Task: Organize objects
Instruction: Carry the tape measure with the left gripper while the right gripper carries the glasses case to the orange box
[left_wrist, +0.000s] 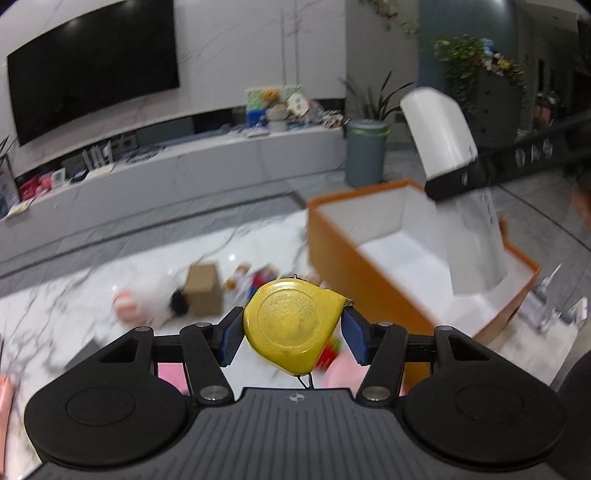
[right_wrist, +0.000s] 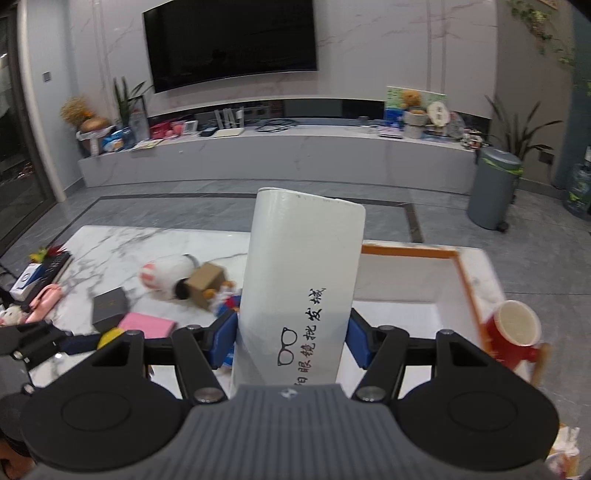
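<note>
My left gripper (left_wrist: 293, 334) is shut on a yellow tape measure (left_wrist: 291, 325) and holds it above the marble table, left of the orange box (left_wrist: 332, 254). My right gripper (right_wrist: 293, 338) is shut on a tall white case with a glasses logo (right_wrist: 301, 280). The case also shows in the left wrist view (left_wrist: 439, 133), held high over the orange box, whose white inside (right_wrist: 399, 317) lies just ahead of my right gripper. My left gripper shows at the left edge of the right wrist view (right_wrist: 55, 341).
On the marble table (right_wrist: 110, 243) lie a cardboard box (right_wrist: 205, 288), a white plush toy (right_wrist: 162, 277), a dark box (right_wrist: 109, 314), a pink pad (right_wrist: 147, 325) and small toys. A red mug (right_wrist: 515, 332) sits by the box's right wall. A grey bin (right_wrist: 493, 188) stands on the floor.
</note>
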